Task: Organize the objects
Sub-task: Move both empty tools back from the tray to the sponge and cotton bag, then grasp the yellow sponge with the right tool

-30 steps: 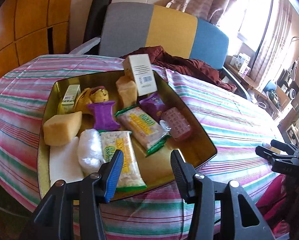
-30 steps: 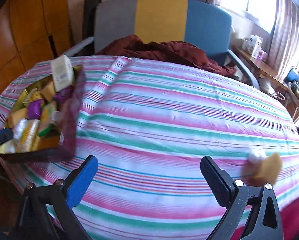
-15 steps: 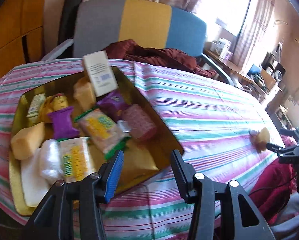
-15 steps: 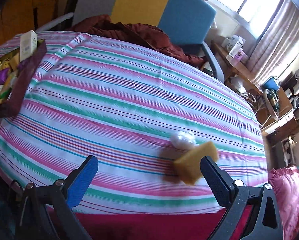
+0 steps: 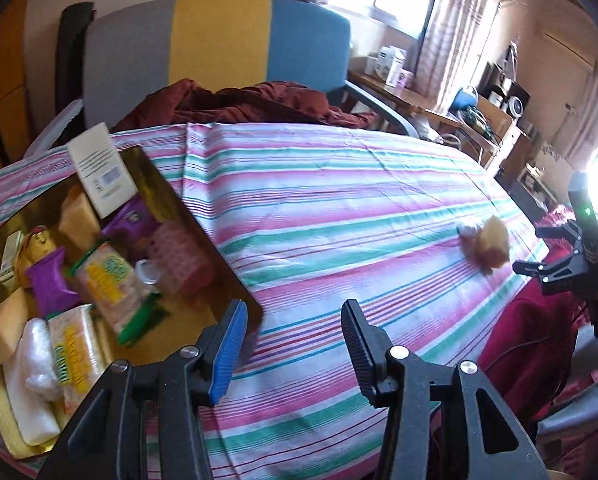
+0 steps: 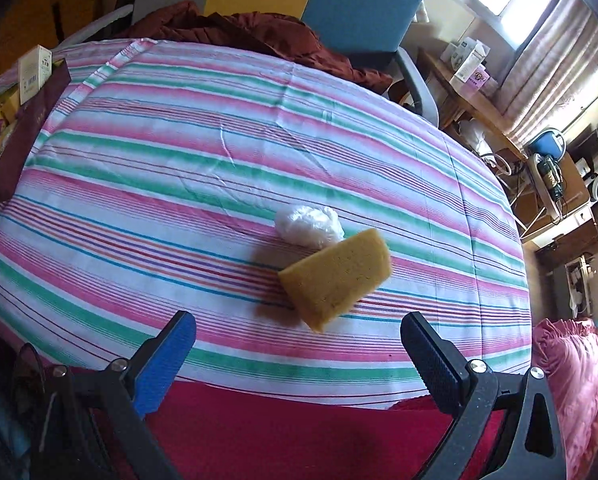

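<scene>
A yellow sponge [image 6: 336, 276] lies on the striped tablecloth [image 6: 219, 148] with a crumpled white plastic bag [image 6: 309, 224] touching its far side. My right gripper [image 6: 297, 354] hovers just in front of the sponge, open, with nothing between its jaws. In the left wrist view the sponge [image 5: 493, 246] and the bag [image 5: 467, 230] lie far right, by the right gripper [image 5: 539, 250]. My left gripper [image 5: 295, 340] stands open and empty at the near right corner of the gold tin [image 5: 179, 204], which holds snack packets, sponges and a white box [image 5: 101, 170].
A grey, yellow and blue chair [image 5: 219, 40] with a dark red cloth [image 5: 235, 106] on it stands behind the table. A red cloth [image 6: 299, 432] hangs at the table's near edge. Shelves with clutter fill the right side of the room.
Both views have swung right. The tin has slid to the left of the left wrist view, and the sponge and bag have come from the right edge to the middle of the right wrist view.
</scene>
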A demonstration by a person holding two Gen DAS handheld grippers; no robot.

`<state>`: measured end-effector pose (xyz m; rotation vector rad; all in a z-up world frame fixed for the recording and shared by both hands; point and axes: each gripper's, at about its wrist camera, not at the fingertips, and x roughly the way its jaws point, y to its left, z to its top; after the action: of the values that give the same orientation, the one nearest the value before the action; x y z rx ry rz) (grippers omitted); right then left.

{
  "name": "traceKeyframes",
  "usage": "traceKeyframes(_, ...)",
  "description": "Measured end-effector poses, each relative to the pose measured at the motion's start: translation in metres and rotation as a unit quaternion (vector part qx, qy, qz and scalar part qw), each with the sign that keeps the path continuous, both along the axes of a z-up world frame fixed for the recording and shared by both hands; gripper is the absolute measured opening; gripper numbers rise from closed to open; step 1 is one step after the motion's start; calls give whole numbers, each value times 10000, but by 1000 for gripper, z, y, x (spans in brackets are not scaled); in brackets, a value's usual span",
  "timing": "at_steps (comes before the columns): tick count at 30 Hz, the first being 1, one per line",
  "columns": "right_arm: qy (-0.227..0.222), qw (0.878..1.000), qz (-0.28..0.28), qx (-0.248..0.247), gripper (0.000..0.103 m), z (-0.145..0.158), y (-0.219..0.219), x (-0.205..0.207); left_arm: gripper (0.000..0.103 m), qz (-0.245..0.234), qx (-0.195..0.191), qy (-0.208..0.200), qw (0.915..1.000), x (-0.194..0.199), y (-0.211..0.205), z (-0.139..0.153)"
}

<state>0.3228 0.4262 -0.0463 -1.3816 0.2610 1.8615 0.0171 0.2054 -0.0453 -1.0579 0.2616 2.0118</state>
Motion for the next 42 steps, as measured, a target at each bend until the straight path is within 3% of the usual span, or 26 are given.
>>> traceKeyframes(11, -288, 9987, 222, -365, 103, -7, 38, 3, 49, -309, -143, -147, 9993, 11, 19, -10)
traceKeyframes(18, -953, 9915, 680, -564, 103, -22, 53, -19, 49, -332, -152, -259, 9990, 9, 25, -15)
traceKeyframes(25, -1329, 9852, 869, -646, 103, -38, 60, -32, 49, -404, -185, -342, 9984, 9, 30, -20)
traceKeyframes(26, -1332, 9848, 890, -676, 101, -38, 60, -32, 49, -416, -193, -352, 9983, 9, 30, -21)
traceKeyframes(27, -1348, 9840, 927, -703, 96, -39, 59, -33, 49, -431, -204, -362, 9982, 9, 31, -21)
traceKeyframes(28, -1385, 9836, 933, -682, 83, -40, 59, -33, 49, -447, -214, -374, 9981, 9, 33, -22)
traceKeyframes(30, -1467, 9838, 888, -516, 74, -40, 58, -33, 49, -467, -224, -404, 9978, 10, 34, -23)
traceKeyframes(38, -1093, 9918, 541, -396, 70, -29, 52, -18, 49, -642, -286, -479, 9964, 13, 46, -26)
traceKeyframes(40, -916, 9948, 314, -320, 60, -25, 53, -12, 49, -754, -294, -468, 9956, 15, 54, -25)
traceKeyframes(42, -751, 9968, 99, -258, 57, -21, 55, -6, 49, -901, -290, -478, 9944, 18, 65, -25)
